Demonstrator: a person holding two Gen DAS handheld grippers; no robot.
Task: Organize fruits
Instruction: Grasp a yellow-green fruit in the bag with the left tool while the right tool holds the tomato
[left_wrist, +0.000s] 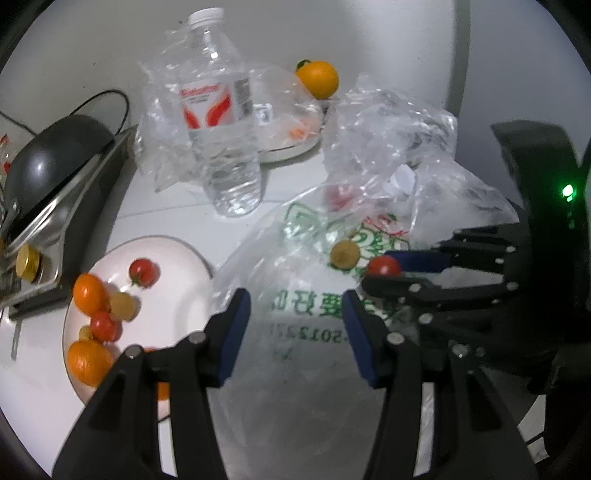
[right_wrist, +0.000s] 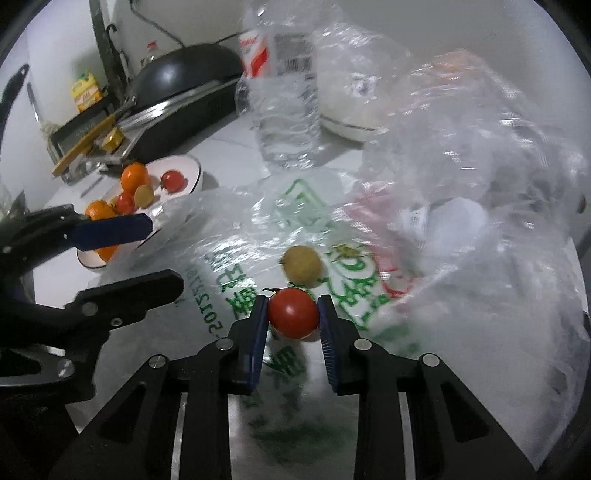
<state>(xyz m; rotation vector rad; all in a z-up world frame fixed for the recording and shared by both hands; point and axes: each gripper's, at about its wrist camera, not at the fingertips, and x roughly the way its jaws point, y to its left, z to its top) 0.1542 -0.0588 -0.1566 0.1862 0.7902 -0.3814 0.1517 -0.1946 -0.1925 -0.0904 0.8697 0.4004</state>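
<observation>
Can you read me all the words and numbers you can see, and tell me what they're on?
Water bottle label: red and white brand print, too blurred to read; a barcode on it, digits too small.
Plastic bag: green Chinese characters and a dark number line, upside down and blurred; unreadable.
Yellow carton: print too small.

Counting two grippers, left (left_wrist: 295, 332) and right (right_wrist: 293, 325). Tallying two plates, a near one (left_wrist: 177, 258) and a far one (left_wrist: 291, 149). Spotting one water bottle (left_wrist: 218, 122) and one black pan (right_wrist: 184, 72). Counting three red tomatoes (right_wrist: 293, 314) (left_wrist: 143, 272) (left_wrist: 104, 326), one yellowish fruit on the printed bag (right_wrist: 303, 266), and several oranges, some half hidden.
</observation>
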